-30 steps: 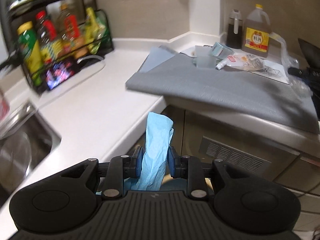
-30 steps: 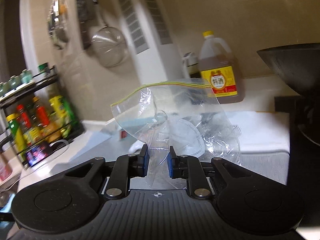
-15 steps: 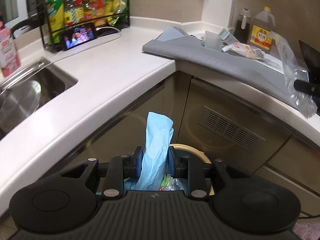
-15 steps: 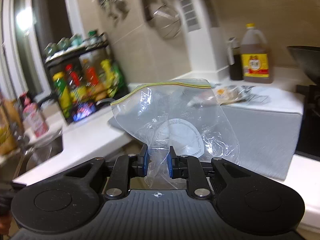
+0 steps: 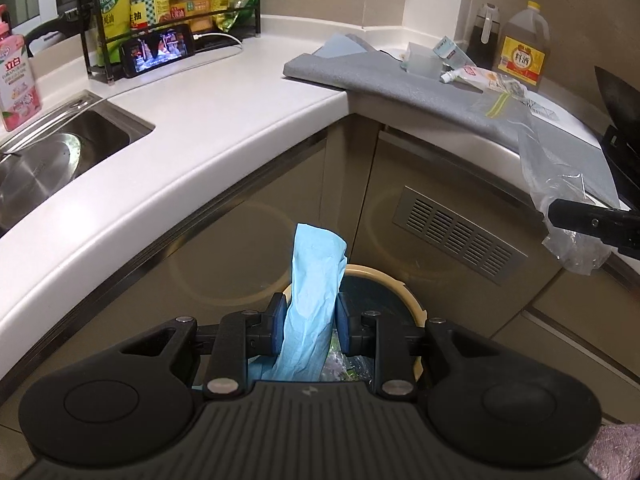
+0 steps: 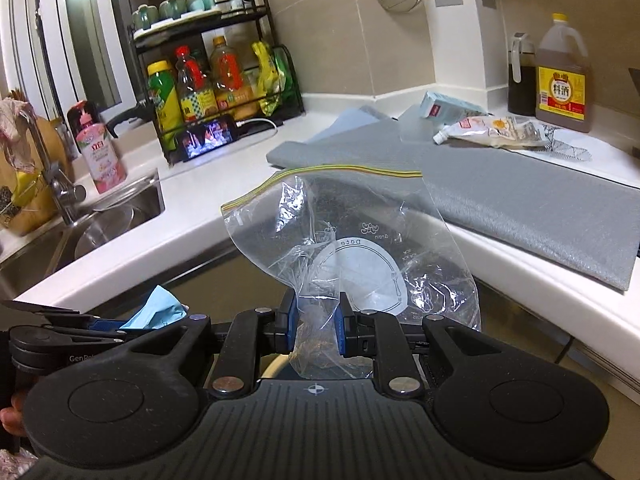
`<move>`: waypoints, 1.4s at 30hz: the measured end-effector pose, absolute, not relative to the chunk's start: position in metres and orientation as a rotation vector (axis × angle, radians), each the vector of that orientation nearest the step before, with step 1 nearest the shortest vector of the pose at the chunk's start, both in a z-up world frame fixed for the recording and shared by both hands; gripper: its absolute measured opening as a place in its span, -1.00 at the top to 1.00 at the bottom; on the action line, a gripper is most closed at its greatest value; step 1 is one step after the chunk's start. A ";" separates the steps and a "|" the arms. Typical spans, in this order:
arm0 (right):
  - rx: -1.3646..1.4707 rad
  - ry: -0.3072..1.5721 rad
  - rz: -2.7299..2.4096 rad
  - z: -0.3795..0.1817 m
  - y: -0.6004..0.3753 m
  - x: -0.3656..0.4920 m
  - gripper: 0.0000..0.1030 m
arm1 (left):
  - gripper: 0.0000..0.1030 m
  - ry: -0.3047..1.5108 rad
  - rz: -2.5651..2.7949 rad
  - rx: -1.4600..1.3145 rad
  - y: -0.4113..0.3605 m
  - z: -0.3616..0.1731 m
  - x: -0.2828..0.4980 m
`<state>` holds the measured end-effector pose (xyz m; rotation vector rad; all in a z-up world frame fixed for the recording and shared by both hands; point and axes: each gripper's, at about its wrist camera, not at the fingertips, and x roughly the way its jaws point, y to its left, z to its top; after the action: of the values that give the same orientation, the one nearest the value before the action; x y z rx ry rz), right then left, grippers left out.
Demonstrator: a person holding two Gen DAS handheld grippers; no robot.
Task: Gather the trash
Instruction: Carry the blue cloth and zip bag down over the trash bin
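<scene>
Left gripper [image 5: 308, 330] clamped on crumpled blue glove [image 5: 314, 300], glove sticking up between the blue pads, tail hanging down past them. Directly below and ahead: round bin [image 5: 394, 284] with cream rim, dark liner, some wrappers already inside. Bin stands on the floor against the beige corner cabinets, near a vent grille [image 5: 456, 236].

Right gripper [image 6: 318, 330] pinched on the bottom of a clear zip bag [image 6: 360, 240], bag standing up, yellow-green zip strip on top, printed circle on its face. In the left wrist view the same bag [image 5: 560, 200] hangs at the right edge, level with the counter lip, beside the bin rather than over it.

Outward: white countertop [image 5: 224, 120] wrapping the corner, grey mat [image 6: 520, 196] on it. More trash on the mat: squeezed pouch [image 6: 496, 132], small blue-white carton [image 6: 444, 106]. Cooking wine jug [image 6: 564, 80] behind, sink [image 5: 52, 152] left, bottle rack [image 6: 224, 80], phone [image 5: 160, 50] playing video.
</scene>
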<state>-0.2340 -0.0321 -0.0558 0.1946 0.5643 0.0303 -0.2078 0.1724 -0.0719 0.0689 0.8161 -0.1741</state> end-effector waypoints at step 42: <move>0.162 0.661 0.049 -0.082 -0.034 -0.207 0.60 | 0.44 0.893 -0.184 0.077 0.166 -0.091 -0.187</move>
<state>-0.2073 -0.0343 -0.0818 0.1619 0.6613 0.0490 -0.1872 0.1659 -0.0906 0.0767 0.8926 -0.1838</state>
